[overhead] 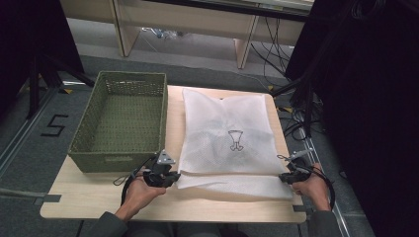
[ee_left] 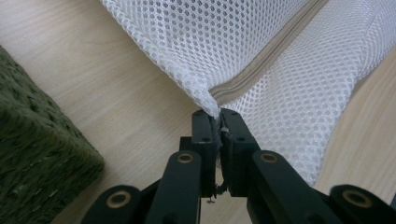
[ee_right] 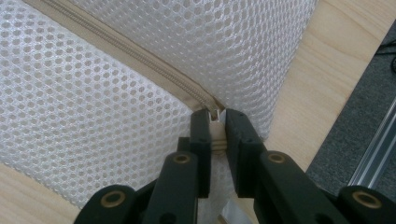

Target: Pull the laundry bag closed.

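Observation:
A white mesh laundry bag (overhead: 227, 133) lies flat on the wooden table (overhead: 99, 197), with a small dark drawing on its middle and a beige zipper (ee_left: 266, 60) along its near edge. My left gripper (overhead: 170, 177) sits at the bag's near left corner; in the left gripper view it (ee_left: 218, 116) is shut on the mesh corner at the zipper's end. My right gripper (overhead: 285, 177) is at the near right corner, and in the right gripper view it (ee_right: 215, 114) is shut on the zipper's end tab (ee_right: 215, 133). The zipper (ee_right: 135, 53) runs away up and left.
A green woven basket (overhead: 123, 118) stands on the table's left, close to my left gripper; its corner (ee_left: 37, 158) shows in the left gripper view. The table's right edge (ee_right: 327, 79) drops to grey floor. Cables and dark stands lie to the right.

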Demonstrator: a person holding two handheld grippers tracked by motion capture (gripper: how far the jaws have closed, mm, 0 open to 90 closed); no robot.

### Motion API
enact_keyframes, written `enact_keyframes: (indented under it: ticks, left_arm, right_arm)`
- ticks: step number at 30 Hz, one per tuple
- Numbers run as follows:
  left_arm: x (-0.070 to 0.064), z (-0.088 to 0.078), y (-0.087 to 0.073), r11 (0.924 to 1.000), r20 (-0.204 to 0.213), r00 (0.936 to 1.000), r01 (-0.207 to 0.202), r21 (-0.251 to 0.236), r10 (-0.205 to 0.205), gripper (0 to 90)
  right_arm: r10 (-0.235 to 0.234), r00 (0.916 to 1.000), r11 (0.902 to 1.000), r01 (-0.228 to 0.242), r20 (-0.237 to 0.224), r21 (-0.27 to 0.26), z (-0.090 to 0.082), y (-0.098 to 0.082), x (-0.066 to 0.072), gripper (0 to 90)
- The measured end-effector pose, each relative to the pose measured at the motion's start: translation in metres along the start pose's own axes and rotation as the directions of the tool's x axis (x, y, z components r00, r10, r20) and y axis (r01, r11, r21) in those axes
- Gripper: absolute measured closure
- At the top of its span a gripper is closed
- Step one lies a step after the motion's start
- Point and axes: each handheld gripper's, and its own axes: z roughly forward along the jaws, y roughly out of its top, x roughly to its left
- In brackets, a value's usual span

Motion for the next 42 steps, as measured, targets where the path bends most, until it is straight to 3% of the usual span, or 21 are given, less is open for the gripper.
enact_keyframes:
  ticks: [6, 10, 14, 19, 24, 30, 31, 34, 42]
  left_arm:
    - [0.000, -0.001, 0.000, 0.9998, 0.008, 1.0000, 0.002, 0.018, -0.003, 83.1]
    - [-0.001, -0.003, 0.002, 0.9999, 0.005, 1.0000, 0.001, 0.016, -0.001, 77.3]
    - [-0.003, -0.006, 0.002, 0.9997, -0.001, 1.0000, -0.003, 0.025, 0.003, 64.1]
    - [-0.006, -0.014, 0.001, 0.9995, -0.005, 0.9999, -0.015, 0.027, 0.015, 49.8]
    - [-0.008, -0.021, -0.001, 0.9996, 0.006, 0.9996, -0.029, 0.002, 0.029, 44.4]
    - [-0.011, -0.026, -0.005, 0.9984, 0.017, 0.9989, -0.044, -0.035, 0.044, 39.4]
    - [-0.010, -0.027, -0.006, 0.9983, 0.015, 0.9988, -0.046, -0.036, 0.046, 38.9]
    - [-0.009, -0.030, -0.007, 0.9980, 0.013, 0.9991, -0.041, -0.048, 0.041, 37.6]
    - [-0.007, -0.034, -0.014, 0.9971, 0.008, 0.9992, -0.038, -0.066, 0.038, 33.7]
  right_arm:
    - [-0.010, 1.0000, 1.0000, 0.010, 0.002, 0.000, 0.002, 0.002, 0.001, 82.2]
    - [-0.010, 0.9999, 0.9999, 0.010, -0.002, -0.001, 0.002, 0.001, 0.002, 81.5]
    - [-0.008, 1.0000, 0.9999, 0.008, 0.002, -0.013, -0.001, -0.001, 0.002, 79.4]
    - [0.016, 0.9998, 0.9973, -0.015, 0.009, -0.072, -0.011, -0.003, 0.002, 72.7]
    - [0.009, 0.9991, 0.9823, -0.017, -0.042, -0.186, -0.019, 0.002, 0.007, 62.2]
    - [0.023, 0.9965, 0.9632, -0.043, -0.081, -0.265, -0.026, 0.011, 0.018, 49.3]
    - [0.006, 0.9960, 0.9581, -0.031, -0.089, -0.285, -0.026, 0.013, 0.020, 48.5]
    - [0.009, 0.9931, 0.9483, -0.045, -0.117, -0.314, -0.029, 0.018, 0.029, 46.0]
    - [-0.010, 0.9888, 0.9393, -0.042, -0.149, -0.341, -0.031, 0.028, 0.050, 42.4]
